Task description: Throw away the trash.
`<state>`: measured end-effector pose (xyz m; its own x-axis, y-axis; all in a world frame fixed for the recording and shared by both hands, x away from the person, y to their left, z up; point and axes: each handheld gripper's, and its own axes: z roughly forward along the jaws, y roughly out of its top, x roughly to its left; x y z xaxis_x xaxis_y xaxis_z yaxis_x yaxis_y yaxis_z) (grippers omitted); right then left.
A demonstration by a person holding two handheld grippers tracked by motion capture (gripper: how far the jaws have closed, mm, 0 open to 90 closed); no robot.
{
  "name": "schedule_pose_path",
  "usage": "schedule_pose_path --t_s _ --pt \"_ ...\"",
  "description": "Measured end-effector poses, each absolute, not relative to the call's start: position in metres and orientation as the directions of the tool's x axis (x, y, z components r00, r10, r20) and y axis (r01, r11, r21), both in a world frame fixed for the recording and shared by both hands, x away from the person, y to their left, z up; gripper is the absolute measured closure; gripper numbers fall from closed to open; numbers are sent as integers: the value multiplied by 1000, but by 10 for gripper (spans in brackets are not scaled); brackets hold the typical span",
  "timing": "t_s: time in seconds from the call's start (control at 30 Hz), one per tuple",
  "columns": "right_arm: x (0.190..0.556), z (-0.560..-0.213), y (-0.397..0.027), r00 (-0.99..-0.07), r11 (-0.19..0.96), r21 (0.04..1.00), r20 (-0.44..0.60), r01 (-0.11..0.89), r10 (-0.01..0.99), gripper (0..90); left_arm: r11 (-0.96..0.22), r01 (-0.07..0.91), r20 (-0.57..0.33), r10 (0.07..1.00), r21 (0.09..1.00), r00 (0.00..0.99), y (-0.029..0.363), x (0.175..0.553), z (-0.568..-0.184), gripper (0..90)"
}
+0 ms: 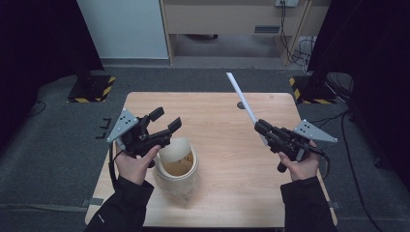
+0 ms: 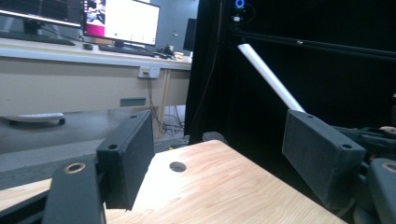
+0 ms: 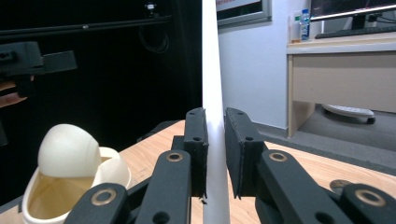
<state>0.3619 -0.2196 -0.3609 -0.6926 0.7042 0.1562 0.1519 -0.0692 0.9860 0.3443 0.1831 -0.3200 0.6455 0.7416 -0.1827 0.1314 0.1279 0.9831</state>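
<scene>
My right gripper (image 1: 261,127) is shut on a long white stick (image 1: 241,95) that slants up and away over the table. In the right gripper view the stick (image 3: 212,84) stands between both pads, clamped by that gripper (image 3: 215,156). A cream pot (image 1: 177,166) with its rounded lid tipped open stands near the table's front left, also seen as the pot (image 3: 70,179) low at the left. My left gripper (image 1: 165,120) hovers just left of the pot, open with nothing between its fingers. The left gripper view shows that gripper (image 2: 224,161) spread wide, with the stick (image 2: 268,77) beyond.
The wooden table (image 1: 217,116) has a round cable hole (image 1: 240,104) near its far edge. Black stands with striped bases (image 1: 92,89) sit on the floor at both far corners. A desk with monitors (image 2: 121,21) lies beyond, with cables (image 1: 300,48) on the floor.
</scene>
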Motion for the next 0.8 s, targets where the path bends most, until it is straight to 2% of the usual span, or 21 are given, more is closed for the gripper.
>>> schedule_pose_path --t_s 0.43,0.8 --pt "358 -362 -209 -733 -80 985 169 155 659 794 123 147 -190 708 982 680 145 353 -316 259" --pt "358 -362 -209 -741 -77 985 166 152 651 794 128 152 -198 694 980 692 129 357 -315 267"
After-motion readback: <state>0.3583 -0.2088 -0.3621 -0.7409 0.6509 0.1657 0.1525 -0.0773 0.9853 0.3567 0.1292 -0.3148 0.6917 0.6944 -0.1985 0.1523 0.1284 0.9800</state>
